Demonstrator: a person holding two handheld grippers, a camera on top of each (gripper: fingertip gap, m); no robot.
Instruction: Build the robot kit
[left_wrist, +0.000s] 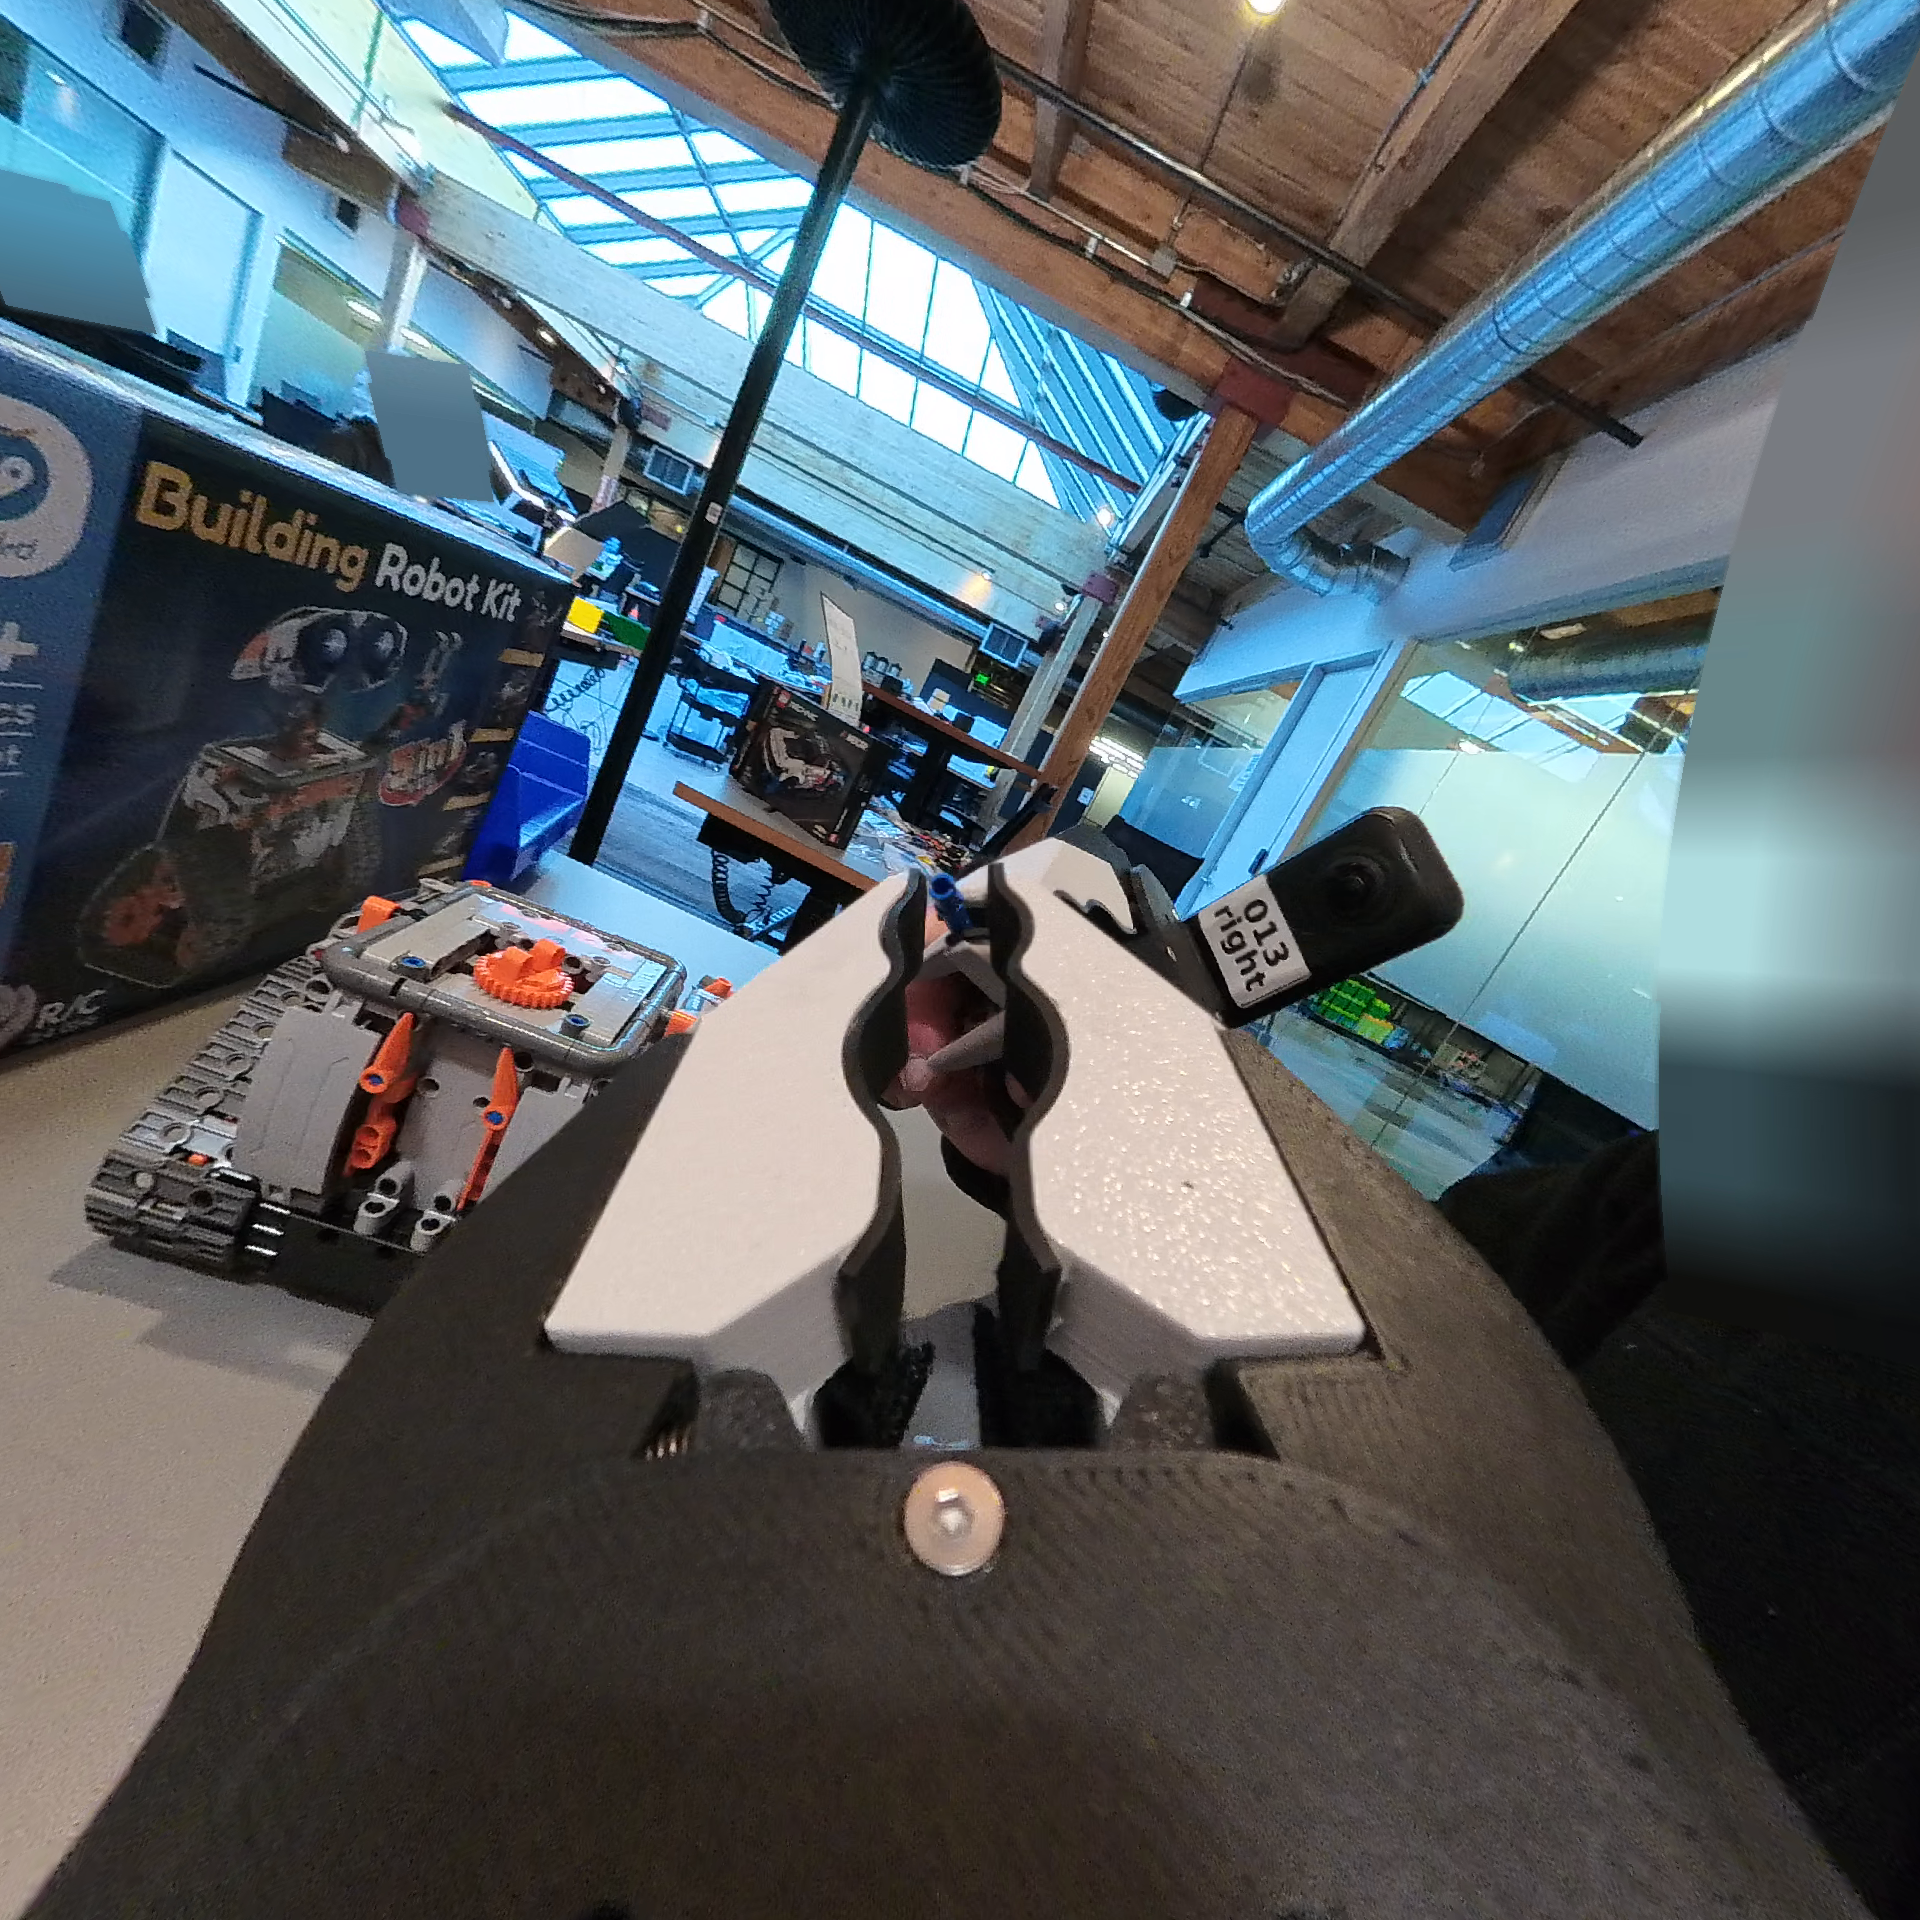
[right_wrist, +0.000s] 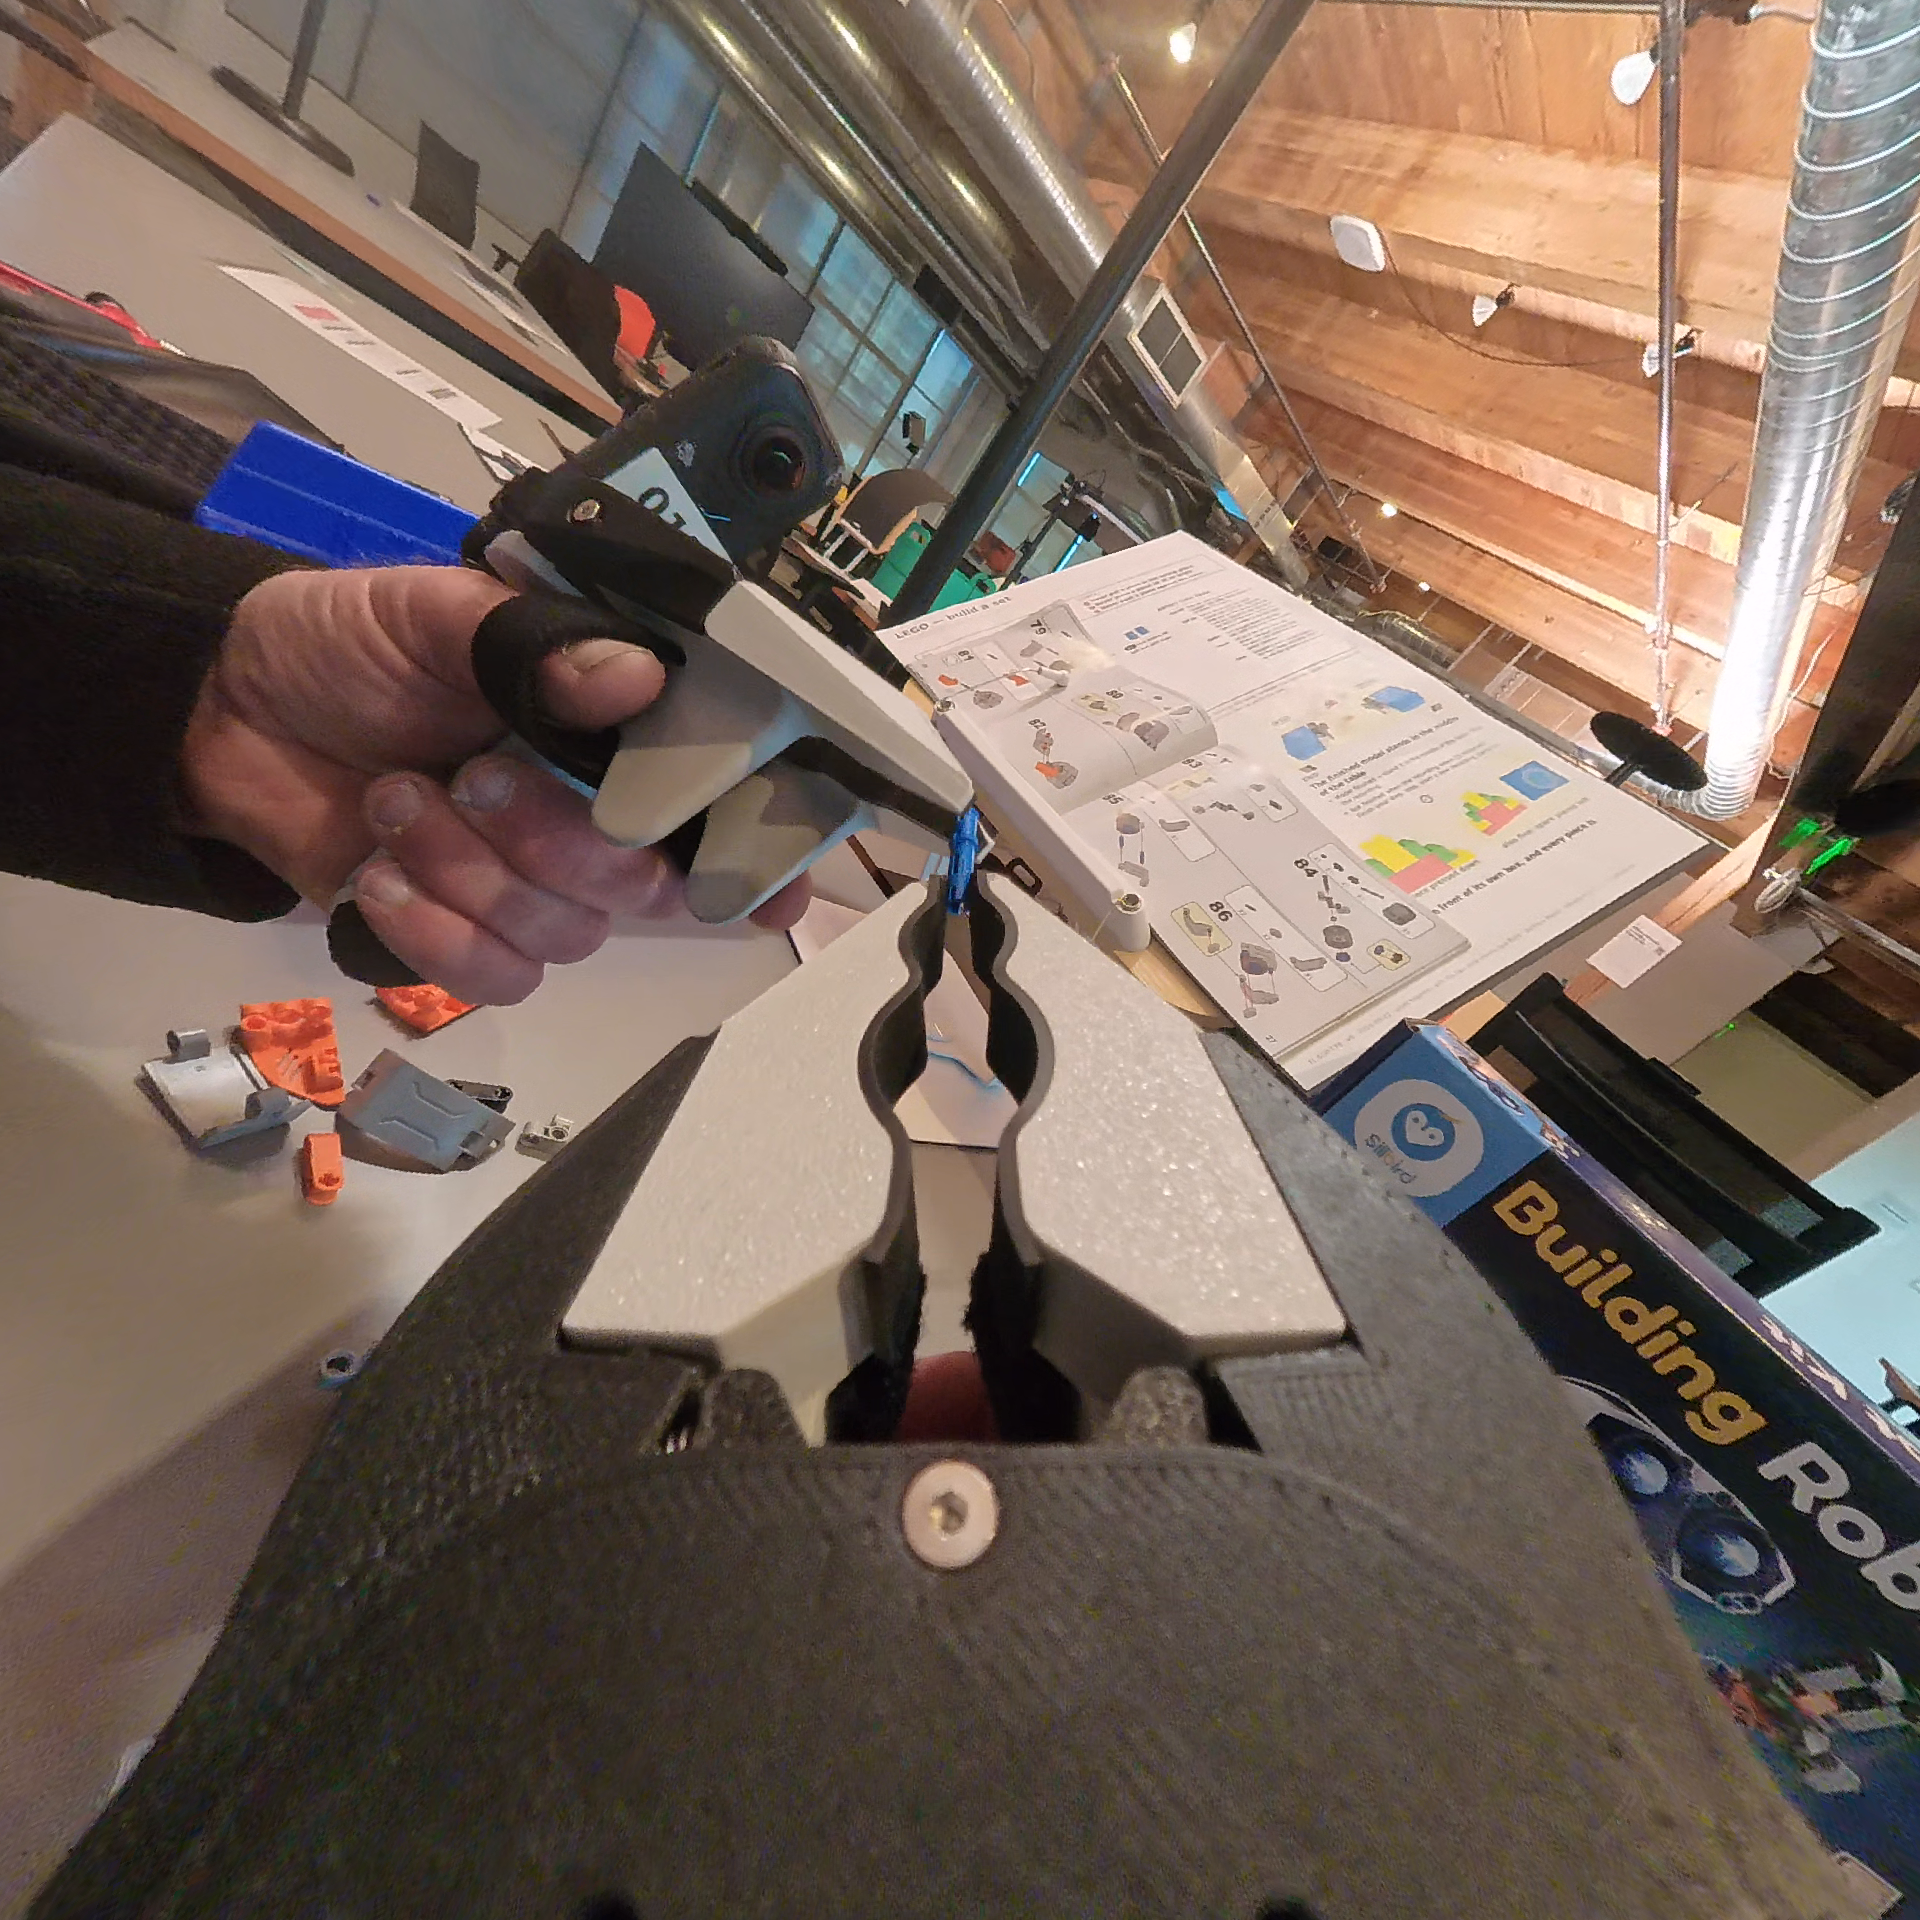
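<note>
**Blue pin (right_wrist: 965, 836) gripped from both ends**

The left tongs (left_wrist: 954, 894) and the right tongs (right_wrist: 961, 902) are brought tip to tip in the air above the tabletop (right_wrist: 156, 1299). Both pairs are drawn almost closed, and the small pin appears to be pinched between the two sets of tips: one end by the left, the other by the right. The left tongs are seen in the right wrist view, carried by a hand (right_wrist: 395, 748).

A tracked grey and orange model (left_wrist: 416, 1060) is stood on the tabletop to the left, well apart from the pin. It is partly assembled, with an orange gear on its open top. Loose grey and orange parts (right_wrist: 312, 1081) are scattered below the hand, not yet fitted. A booklet (right_wrist: 1247, 790) is propped open behind the tongs, and a dark printed box (left_wrist: 260, 727) is stood behind the model.
</note>
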